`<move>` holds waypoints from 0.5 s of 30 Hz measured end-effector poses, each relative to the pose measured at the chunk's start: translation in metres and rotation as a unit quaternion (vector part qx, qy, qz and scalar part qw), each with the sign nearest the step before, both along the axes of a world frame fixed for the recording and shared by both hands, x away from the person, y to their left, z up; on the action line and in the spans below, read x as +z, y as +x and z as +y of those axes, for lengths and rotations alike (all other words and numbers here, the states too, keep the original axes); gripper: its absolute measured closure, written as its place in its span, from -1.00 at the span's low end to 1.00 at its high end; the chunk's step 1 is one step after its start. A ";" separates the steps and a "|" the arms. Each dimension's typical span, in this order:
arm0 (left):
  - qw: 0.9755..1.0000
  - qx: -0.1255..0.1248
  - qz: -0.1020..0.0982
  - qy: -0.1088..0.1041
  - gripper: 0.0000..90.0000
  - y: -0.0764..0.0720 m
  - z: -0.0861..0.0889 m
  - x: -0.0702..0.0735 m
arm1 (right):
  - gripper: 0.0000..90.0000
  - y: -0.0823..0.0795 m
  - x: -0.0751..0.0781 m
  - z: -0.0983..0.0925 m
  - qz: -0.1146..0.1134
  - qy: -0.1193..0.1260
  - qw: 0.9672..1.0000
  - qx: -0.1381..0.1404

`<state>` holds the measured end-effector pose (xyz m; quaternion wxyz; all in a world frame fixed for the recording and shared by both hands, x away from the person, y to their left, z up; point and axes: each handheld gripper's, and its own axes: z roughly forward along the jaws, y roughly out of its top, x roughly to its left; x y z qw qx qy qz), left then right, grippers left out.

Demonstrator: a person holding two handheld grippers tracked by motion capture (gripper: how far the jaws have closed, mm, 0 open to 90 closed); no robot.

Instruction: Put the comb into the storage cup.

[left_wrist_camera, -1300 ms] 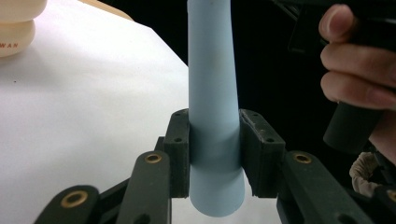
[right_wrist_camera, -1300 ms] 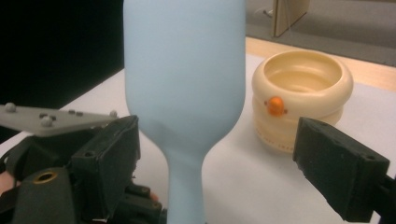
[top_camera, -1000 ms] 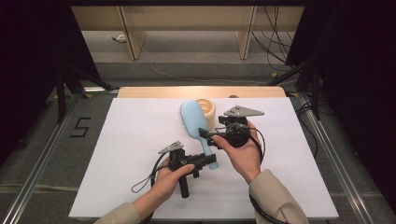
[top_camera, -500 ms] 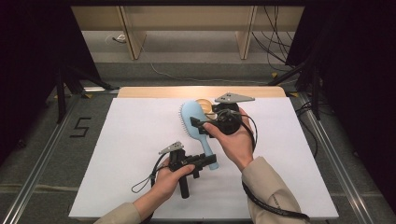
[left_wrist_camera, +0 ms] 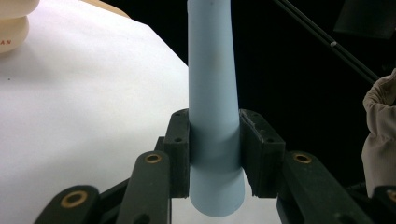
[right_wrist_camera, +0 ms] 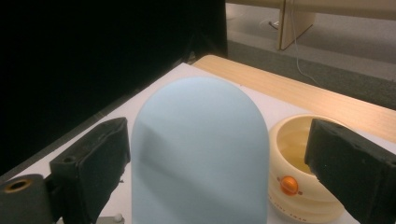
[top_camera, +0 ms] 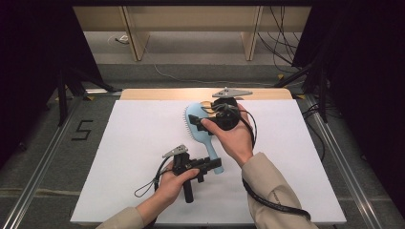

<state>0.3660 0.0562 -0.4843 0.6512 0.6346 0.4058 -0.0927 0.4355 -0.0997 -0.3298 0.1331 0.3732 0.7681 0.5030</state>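
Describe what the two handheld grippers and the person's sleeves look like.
Both the left gripper and the right gripper are black, each topped by a grey three-cornered plate and trailing a black cable. Their jaws are blocky black with brass-coloured pivots. The person wears beige sleeves.

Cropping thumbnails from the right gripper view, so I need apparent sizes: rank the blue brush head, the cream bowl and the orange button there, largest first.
1. Blue brush head, though nearness to the camera inflates it.
2. Cream bowl, partly hidden.
3. Orange button on the bowl's side.
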 end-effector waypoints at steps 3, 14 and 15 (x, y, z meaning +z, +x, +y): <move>1.000 -0.001 0.000 0.001 0.45 0.000 0.000 0.000 | -0.83 0.001 0.001 0.002 0.003 -0.003 1.000 0.002; 1.000 -0.003 -0.001 0.002 0.45 0.000 0.000 0.000 | -0.83 0.005 0.003 0.011 0.010 -0.014 1.000 0.007; 1.000 -0.002 -0.001 0.002 0.45 0.000 0.000 0.000 | -0.83 0.005 0.003 0.012 0.009 -0.015 1.000 0.007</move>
